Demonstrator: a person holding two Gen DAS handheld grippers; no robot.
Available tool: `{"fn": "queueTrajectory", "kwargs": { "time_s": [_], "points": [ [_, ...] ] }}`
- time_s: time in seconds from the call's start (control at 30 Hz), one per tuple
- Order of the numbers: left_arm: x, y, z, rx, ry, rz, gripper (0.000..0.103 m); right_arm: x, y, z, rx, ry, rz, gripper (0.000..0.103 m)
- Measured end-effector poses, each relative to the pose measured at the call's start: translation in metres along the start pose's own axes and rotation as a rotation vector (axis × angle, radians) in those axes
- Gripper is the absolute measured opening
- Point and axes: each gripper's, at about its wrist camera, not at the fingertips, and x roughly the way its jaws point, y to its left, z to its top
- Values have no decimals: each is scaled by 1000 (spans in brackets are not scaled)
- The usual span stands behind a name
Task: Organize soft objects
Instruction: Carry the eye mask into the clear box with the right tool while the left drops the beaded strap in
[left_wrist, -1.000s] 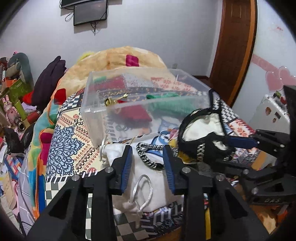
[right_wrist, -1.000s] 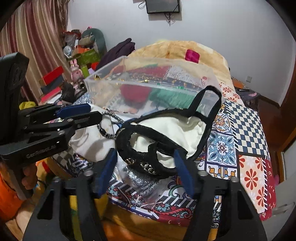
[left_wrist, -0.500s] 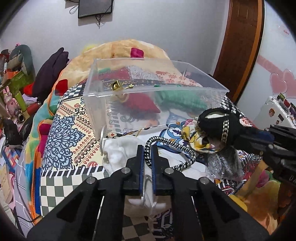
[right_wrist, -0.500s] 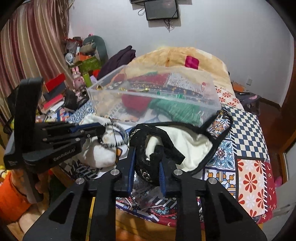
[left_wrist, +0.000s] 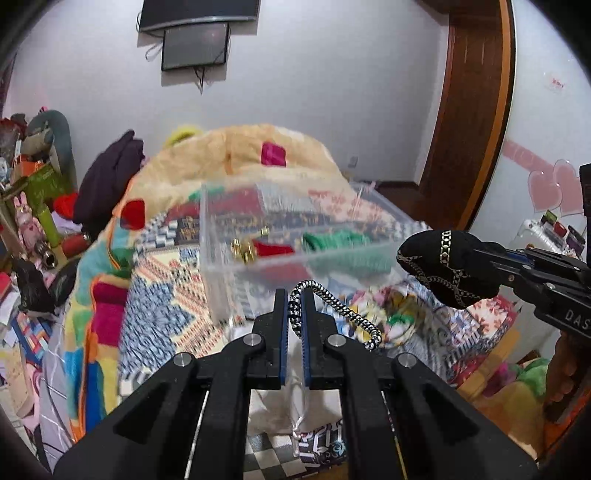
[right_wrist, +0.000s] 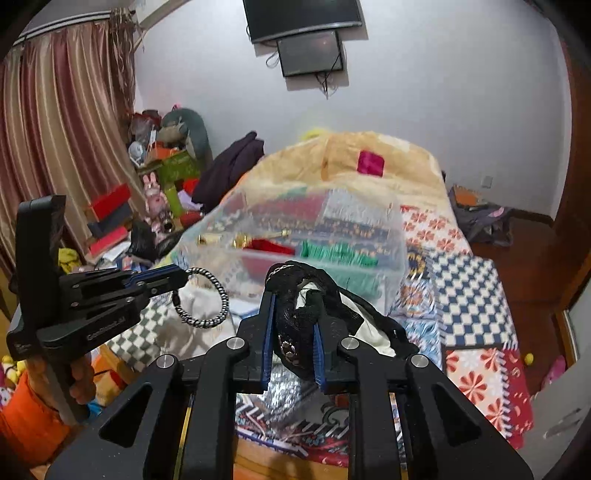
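Black-and-white braided cord loop (left_wrist: 334, 308), pinched near its top bend by the left tool (left_wrist: 294, 325), jaws closed almost fully onto it; the rest of the loop hangs free to the right, clear of the bed. Judged light, limp and a bit springy; it will swing, so a pinch on the cord itself near the bend seems the sound hold. Black fabric piece with gold chain trim and cream lining (right_wrist: 301, 314) sits bunched between the blue pads of the right tool (right_wrist: 293, 330), jaws closed on a thick fold with a narrow gap between them; loose straps and lining trail off to the right. Soft, compressible, likely to snag by its straps; gripping the bunched middle looks safer than a strap. Both items are raised just in front of the clear plastic storage box (left_wrist: 221, 266) on the patterned patchwork bedspread (right_wrist: 476, 295). The box is open-topped, blurred, and holds a red soft item (right_wrist: 267, 245), green ribbed fabric (right_wrist: 338, 253) and small gold bits (left_wrist: 243, 249). White cloth (left_wrist: 275, 410) lies on the bed beneath the left tool.
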Motion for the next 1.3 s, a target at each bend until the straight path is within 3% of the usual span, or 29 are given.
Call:
{"fn": "queueTrajectory", "kwargs": {
  "time_s": [0.33,0.57,0.9,1.3],
  "points": [
    [-14,7,42,-6,-104,32,5,-20,0,47,-7,-141,-15,16],
    [4,16,64,-9,-113,73,5,-7,5,75,-23,-181,-40,16],
    [57,28,71,-11,-23,117,5,57,7,80,-70,-70,-90,16],
    [102,28,58,21,93,108,5,117,0,65,-77,106,-84,16]
  ]
}}
